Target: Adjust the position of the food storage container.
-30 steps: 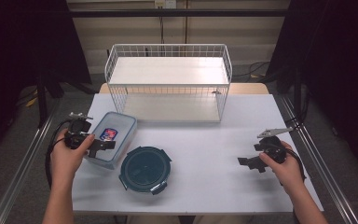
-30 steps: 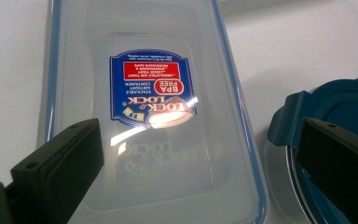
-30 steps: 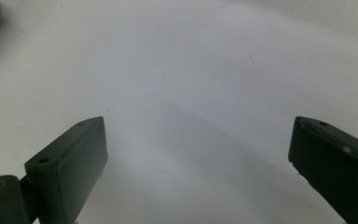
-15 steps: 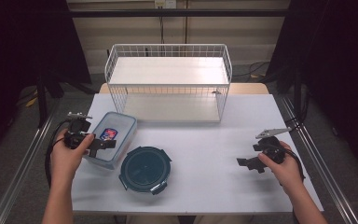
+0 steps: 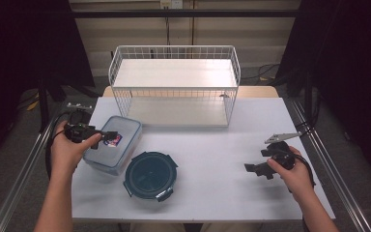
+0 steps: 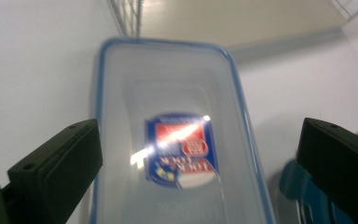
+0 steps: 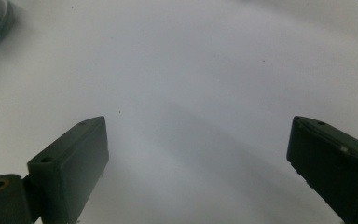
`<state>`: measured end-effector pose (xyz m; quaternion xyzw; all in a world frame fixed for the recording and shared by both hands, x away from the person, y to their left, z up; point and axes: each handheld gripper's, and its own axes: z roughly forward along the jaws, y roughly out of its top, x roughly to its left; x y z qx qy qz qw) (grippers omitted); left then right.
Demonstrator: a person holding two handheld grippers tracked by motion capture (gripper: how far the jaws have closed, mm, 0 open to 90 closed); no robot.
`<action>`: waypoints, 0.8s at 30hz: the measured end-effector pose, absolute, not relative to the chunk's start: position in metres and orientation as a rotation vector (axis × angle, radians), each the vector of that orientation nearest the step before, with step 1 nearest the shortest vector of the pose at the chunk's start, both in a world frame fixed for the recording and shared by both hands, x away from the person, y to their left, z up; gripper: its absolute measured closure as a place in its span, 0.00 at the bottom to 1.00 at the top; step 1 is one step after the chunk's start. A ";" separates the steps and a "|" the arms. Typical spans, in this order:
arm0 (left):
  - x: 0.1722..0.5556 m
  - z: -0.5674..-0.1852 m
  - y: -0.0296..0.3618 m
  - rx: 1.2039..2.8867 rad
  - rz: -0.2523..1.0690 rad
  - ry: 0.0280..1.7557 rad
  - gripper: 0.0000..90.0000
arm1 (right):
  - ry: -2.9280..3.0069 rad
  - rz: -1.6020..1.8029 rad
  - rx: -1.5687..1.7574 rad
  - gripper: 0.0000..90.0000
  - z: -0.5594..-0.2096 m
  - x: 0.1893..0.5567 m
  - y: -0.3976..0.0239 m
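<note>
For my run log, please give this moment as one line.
left hand-held gripper: open over clear container | right hand-held gripper: open, idle over table

White surface (image 5: 207, 150), bearing a clear rectangular container (image 5: 112, 144) under the left jaws, round teal container (image 5: 150, 175) beside, wire basket (image 5: 174, 84) beyond.

White desk (image 5: 207, 159). Wire basket (image 5: 174, 84), white, open-topped, standing at the far middle of the desk with a pale board lying in its bottom. Round dark-teal lidded container (image 5: 150, 175) near the front edge, left of centre. Dark curtains to both sides; cables trail on the floor beyond.
</note>
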<state>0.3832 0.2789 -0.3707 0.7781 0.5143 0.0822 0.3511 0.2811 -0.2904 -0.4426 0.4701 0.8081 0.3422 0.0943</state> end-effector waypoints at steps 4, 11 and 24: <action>0.399 -0.372 0.280 1.966 0.263 1.362 0.01 | 2.392 1.010 1.409 0.06 -0.444 0.281 -0.291; 0.421 -0.383 0.288 1.935 0.302 1.475 0.20 | 2.388 1.024 1.417 0.06 -0.446 0.281 -0.293; 0.443 -0.399 0.290 1.890 0.400 1.589 0.86 | 2.400 1.020 1.421 0.06 -0.448 0.282 -0.292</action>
